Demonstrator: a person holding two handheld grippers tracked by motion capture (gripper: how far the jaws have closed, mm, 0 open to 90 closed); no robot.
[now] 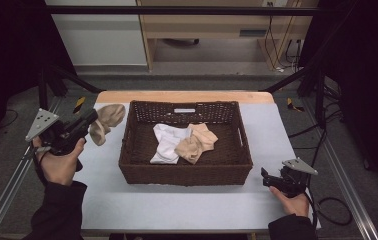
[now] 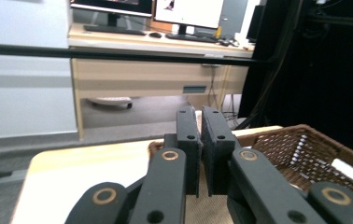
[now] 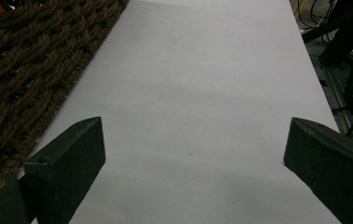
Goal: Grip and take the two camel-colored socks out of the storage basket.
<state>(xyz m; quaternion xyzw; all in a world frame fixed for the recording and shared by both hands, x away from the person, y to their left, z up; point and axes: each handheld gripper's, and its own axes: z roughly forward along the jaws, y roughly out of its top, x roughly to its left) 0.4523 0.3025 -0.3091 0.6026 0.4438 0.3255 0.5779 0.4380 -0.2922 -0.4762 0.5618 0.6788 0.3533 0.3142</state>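
Note:
A dark brown wicker basket (image 1: 185,172) stands in the middle of the table and holds a white sock (image 1: 165,142) and a beige sock (image 1: 197,141). Left of the basket, above the table, my left gripper (image 1: 93,119) is shut on another beige sock (image 1: 106,122), which hangs from the jaws. In the left gripper view the jaws (image 2: 200,151) stand nearly together with the beige fabric (image 2: 212,207) pinched beneath them and the basket (image 2: 305,149) at right. My right gripper (image 1: 265,176) rests low at the table's right front; its jaws (image 3: 193,158) stand wide open over bare table.
The table (image 1: 177,207) has a pale grey top with a wooden strip (image 1: 182,96) along its far edge. Metal frame rails (image 1: 7,190) run down both sides. A wooden desk (image 1: 217,25) stands beyond the table, and cables (image 1: 332,210) lie on the floor at right.

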